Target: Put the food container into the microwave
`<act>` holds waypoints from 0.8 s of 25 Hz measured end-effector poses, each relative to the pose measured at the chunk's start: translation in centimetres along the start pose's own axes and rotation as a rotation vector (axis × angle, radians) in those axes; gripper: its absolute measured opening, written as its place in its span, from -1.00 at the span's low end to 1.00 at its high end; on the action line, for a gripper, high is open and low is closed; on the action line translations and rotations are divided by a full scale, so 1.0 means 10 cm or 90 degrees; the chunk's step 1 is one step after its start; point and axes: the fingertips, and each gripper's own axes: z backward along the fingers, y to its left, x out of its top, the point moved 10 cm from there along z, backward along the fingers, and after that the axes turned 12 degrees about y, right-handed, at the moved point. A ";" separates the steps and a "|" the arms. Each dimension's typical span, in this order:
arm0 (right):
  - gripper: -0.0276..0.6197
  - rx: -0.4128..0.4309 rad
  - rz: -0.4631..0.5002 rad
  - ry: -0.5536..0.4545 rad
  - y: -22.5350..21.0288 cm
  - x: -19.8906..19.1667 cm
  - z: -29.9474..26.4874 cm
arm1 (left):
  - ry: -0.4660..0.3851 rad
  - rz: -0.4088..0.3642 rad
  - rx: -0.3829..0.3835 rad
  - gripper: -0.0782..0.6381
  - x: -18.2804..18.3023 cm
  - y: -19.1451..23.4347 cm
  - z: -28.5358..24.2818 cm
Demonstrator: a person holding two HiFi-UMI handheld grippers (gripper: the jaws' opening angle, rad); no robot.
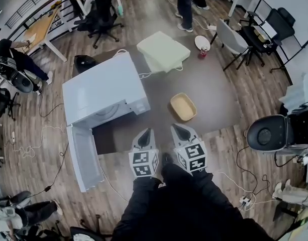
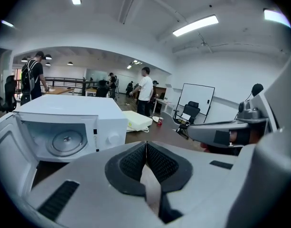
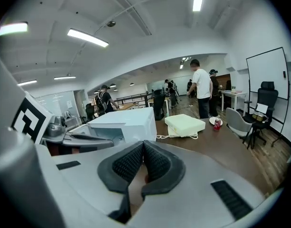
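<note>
**Both tools shut and empty, container ahead on the bench**

In the head view the left tool [image 1: 145,133] and right tool [image 1: 180,129] are held side by side at the near edge of the dark bench [image 1: 214,94], both pointing toward 12 o'clock. Each tool's own view shows its ribbed pads pressed together with nothing between them.

The food container [image 1: 183,106], a shallow tan tray with rounded corners, lies flat on the bench, well clear of both tools. It sits at about 12 o'clock from the right tool's tip and 1 o'clock from the left tool's tip, and nothing stands in between. Neither tool touches it. Neither gripper view shows it, as each tool's own body covers the low part of the picture.

The white microwave [image 1: 104,89] stands on the bench at about 10 o'clock from the left tool and at 9 o'clock from the container, near it but apart. Its door [image 1: 84,157] hangs fully open toward 8 o'clock of the left tool. In the left gripper view the cavity is lit and its round turntable [image 2: 65,141] is bare.

Farther back, at 12 o'clock from the tools, a pale foam pad [image 1: 163,50] lies on the bench. At its 3 o'clock a red can [image 1: 202,53] stands just beside a white plate [image 1: 202,42] at the bench's far corner.
</note>
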 end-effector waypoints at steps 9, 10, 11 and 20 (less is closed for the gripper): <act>-0.84 -0.008 -0.036 0.081 -0.42 -0.30 -0.41 | 0.077 0.002 -0.004 -0.69 -0.16 0.04 -0.50; -0.84 -0.010 -0.039 0.090 -0.46 -0.34 -0.46 | 0.085 0.001 -0.007 -0.69 -0.17 0.05 -0.55; -0.84 -0.013 -0.042 0.098 -0.50 -0.39 -0.50 | 0.091 -0.001 -0.009 -0.69 -0.19 0.06 -0.60; -0.78 -0.038 -0.063 0.169 -0.84 -0.63 -0.90 | 0.150 -0.015 -0.036 -0.69 -0.25 0.22 -1.08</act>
